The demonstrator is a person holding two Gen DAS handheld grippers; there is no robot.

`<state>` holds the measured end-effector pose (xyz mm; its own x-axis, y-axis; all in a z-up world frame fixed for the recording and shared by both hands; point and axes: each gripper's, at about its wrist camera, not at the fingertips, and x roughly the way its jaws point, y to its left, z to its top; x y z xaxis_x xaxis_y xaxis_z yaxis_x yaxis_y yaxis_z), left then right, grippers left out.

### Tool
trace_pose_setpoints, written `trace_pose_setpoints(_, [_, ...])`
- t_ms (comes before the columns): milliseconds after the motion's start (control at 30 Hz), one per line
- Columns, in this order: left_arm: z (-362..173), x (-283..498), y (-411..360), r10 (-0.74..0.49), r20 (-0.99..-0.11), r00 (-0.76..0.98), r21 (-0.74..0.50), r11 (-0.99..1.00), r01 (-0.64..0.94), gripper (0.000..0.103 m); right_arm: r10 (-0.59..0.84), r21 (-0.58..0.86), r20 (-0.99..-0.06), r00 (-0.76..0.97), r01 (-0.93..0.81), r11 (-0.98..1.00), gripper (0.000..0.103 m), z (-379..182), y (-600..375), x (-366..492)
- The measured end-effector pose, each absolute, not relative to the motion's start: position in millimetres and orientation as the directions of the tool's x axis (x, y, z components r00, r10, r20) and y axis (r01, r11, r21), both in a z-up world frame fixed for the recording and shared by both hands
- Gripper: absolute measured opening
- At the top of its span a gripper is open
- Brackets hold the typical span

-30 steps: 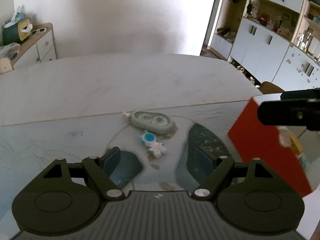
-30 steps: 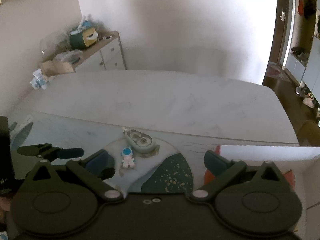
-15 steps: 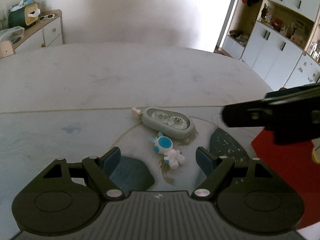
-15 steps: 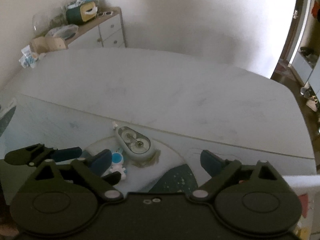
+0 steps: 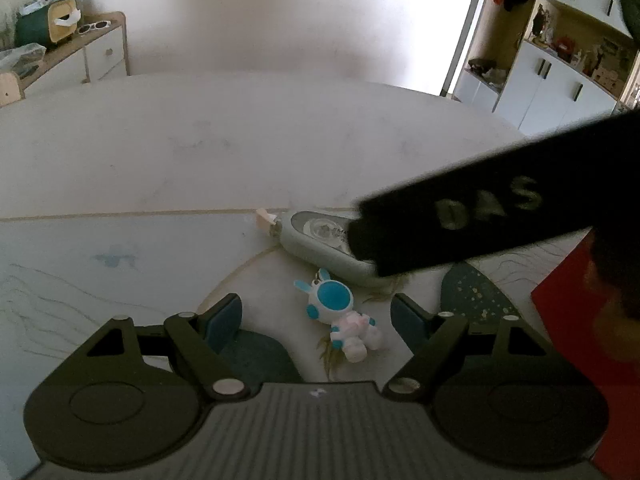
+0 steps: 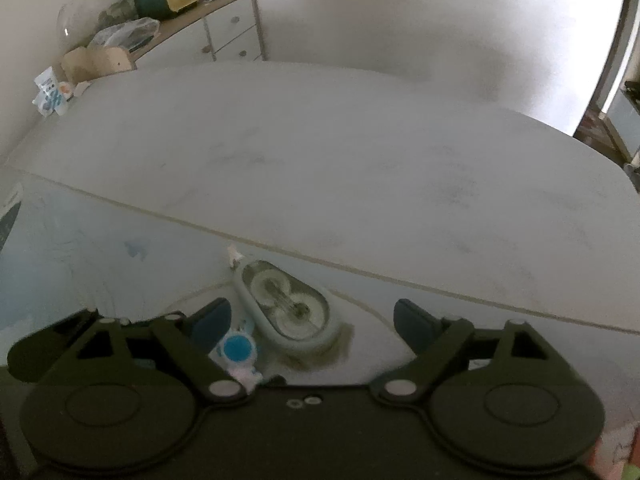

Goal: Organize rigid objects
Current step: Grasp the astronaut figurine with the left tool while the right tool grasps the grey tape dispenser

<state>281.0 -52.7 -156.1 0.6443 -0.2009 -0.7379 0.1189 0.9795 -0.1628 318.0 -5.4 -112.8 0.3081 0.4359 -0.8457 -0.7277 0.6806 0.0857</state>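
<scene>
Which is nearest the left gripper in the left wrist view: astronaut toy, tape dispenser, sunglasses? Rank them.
From the left gripper, whose jaws stand open:
1. Astronaut toy: lying on the mat between the fingers.
2. Tape dispenser: just beyond the toy, partly hidden by the right gripper.
3. Sunglasses: far left, on the cabinet by the wall.

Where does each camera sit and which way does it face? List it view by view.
Left wrist: on the left gripper, looking down and forward at the astronaut toy between its open fingers; the right gripper's dark finger crosses the tape dispenser.
Right wrist: on the right gripper, looking down at the tape dispenser between its closing, not yet touching fingers; the toy sits by its left finger.
Shared: toy, dispenser, mat, table, sideboard.
</scene>
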Motion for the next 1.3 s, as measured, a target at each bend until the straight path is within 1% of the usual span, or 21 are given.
trace_pose_setpoints(100, [-158,280,-53,-0.206,-0.731,0.651,-0.161,0.979,0.128,0.081,0.437,0.109,-0.855,0.278,-0.728,0.677,0.088,-117,3,324])
trace_pose_setpoints(233, [-158,278,-56,-0.207,-0.725,0.657,-0.153,0.978,0.14,0.072,0.426,0.128,-0.871,0.243,-0.727,0.675,0.087,-124,11,328])
trace_pose_setpoints(300, [-158,276,-57,-0.208,-0.723,0.659,-0.151,0.978,0.143,0.07,0.415,0.12,-0.878,0.238,-0.73,0.673,0.087,-127,14,328])
trace_pose_setpoints(333, [-157,276,-59,-0.208,-0.722,0.66,-0.149,0.978,0.144,0.066,0.409,0.117,-0.882,0.236,-0.729,0.674,0.086,-129,15,328])
trace_pose_setpoints(433, [-157,274,-62,-0.202,-0.719,0.665,-0.137,0.979,0.149,0.061,0.394,0.11,-0.889,0.233,-0.727,0.678,0.084,-133,18,327])
trace_pose_setpoints(500, [-157,274,-64,-0.197,-0.717,0.668,-0.13,0.98,0.15,0.057,0.383,0.102,-0.893,0.236,-0.723,0.684,0.08,-136,19,327])
trace_pose_setpoints(567, [-157,273,-66,-0.188,-0.717,0.672,-0.115,0.982,0.151,0.055,0.372,0.099,-0.898,0.236,-0.715,0.692,0.078,-138,19,328])
trace_pose_setpoints(633, [-157,273,-69,-0.176,-0.718,0.674,-0.099,0.984,0.151,0.049,0.369,0.095,-0.897,0.242,-0.711,0.697,0.077,-138,18,328])
trace_pose_setpoints(700, [-157,273,-70,-0.172,-0.718,0.675,-0.091,0.984,0.154,0.049,0.368,0.091,-0.897,0.245,-0.713,0.695,0.072,-137,17,327])
trace_pose_setpoints(767, [-156,272,-70,-0.177,-0.718,0.673,-0.093,0.983,0.16,0.045,0.367,0.083,-0.896,0.251,-0.717,0.693,0.068,-138,17,327])
trace_pose_setpoints(800, [-156,272,-71,-0.181,-0.718,0.672,-0.097,0.982,0.161,0.04,0.368,0.083,-0.895,0.252,-0.716,0.693,0.068,-137,17,327])
trace_pose_setpoints(833, [-156,271,-71,-0.185,-0.72,0.669,-0.1,0.982,0.163,0.037,0.369,0.086,-0.895,0.251,-0.714,0.695,0.068,-137,16,326])
trace_pose_setpoints(1033, [-154,273,-67,-0.199,-0.723,0.661,-0.124,0.979,0.16,0.037,0.369,0.087,-0.889,0.271,-0.69,0.718,0.067,-136,11,326])
trace_pose_setpoints(1300, [-152,273,-58,-0.214,-0.74,0.638,-0.161,0.977,0.141,0.037,0.398,0.121,-0.868,0.296,-0.653,0.748,0.067,-110,-14,326])
